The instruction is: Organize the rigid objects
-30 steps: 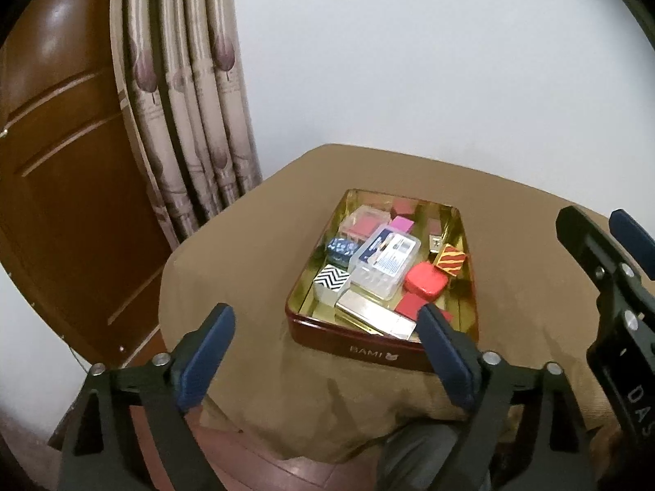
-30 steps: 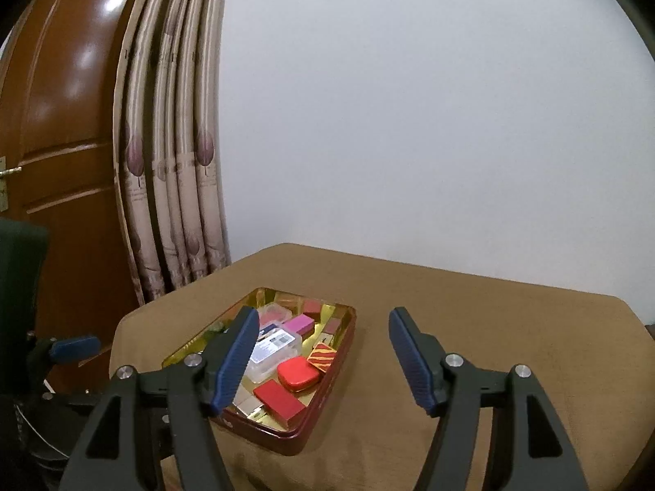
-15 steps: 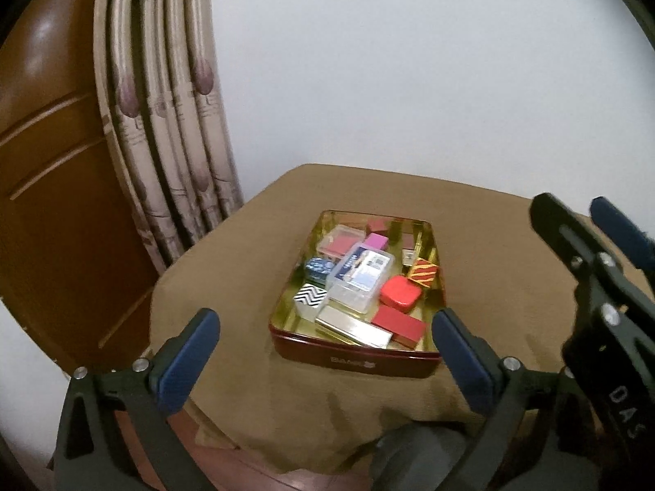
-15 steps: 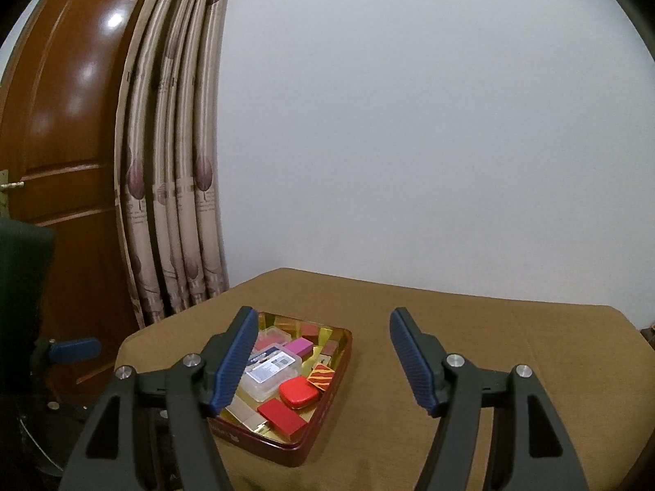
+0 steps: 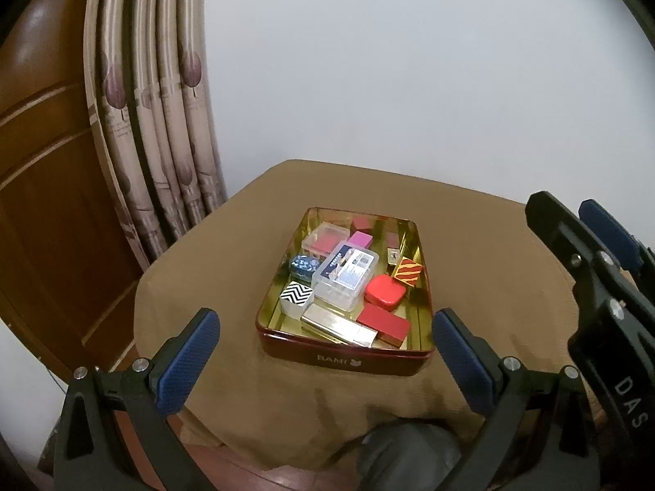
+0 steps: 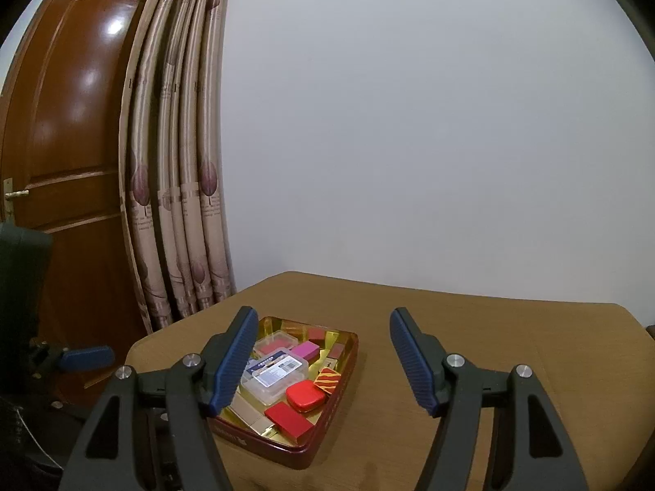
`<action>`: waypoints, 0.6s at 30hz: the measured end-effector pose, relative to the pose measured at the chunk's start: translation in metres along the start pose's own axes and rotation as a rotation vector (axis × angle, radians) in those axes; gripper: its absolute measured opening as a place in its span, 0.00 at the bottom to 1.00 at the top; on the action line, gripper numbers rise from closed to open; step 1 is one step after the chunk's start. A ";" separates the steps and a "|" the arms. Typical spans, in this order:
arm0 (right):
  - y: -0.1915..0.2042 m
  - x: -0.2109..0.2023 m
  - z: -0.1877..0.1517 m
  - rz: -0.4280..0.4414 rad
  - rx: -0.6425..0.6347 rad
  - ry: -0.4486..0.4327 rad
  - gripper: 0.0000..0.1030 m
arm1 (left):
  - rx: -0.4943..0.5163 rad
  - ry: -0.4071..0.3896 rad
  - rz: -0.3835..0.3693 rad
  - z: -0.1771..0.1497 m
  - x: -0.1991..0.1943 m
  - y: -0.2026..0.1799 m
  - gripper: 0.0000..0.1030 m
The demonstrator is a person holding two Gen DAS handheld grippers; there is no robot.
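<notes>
Red-walled and gold-lined, the metal tin [image 5: 344, 358] is sitting on the cloth-draped surface [image 5: 229, 253], holding all the small boxes in view: a clear plastic case [image 5: 346, 272], a rounded red box [image 5: 385, 290], a flat red box [image 5: 382, 323], a zigzag-patterned box [image 5: 297, 294] and a gold bar-shaped box [image 5: 337, 323]. Both the left gripper [image 5: 323, 352] and the right gripper [image 6: 323, 362] are hovering short of the tin, fingers spread wide, gripping nothing. This is fitting either an approach before sorting or a withdrawal after it.
</notes>
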State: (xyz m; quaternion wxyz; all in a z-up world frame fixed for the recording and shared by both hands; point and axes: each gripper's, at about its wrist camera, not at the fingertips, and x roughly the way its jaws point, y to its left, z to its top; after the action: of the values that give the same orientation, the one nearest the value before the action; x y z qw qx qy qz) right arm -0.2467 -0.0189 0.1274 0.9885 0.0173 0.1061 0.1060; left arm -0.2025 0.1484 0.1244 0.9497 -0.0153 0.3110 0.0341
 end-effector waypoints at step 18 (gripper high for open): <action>0.003 0.017 -0.011 -0.005 -0.012 0.069 0.67 | -0.073 0.052 0.151 -0.012 0.021 0.016 1.00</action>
State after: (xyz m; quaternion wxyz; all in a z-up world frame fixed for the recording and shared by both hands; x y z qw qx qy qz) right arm -0.2339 -0.0119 0.1140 0.9847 0.0073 0.1393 0.1045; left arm -0.1937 0.1654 0.1019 0.9348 -0.0271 0.3343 0.1165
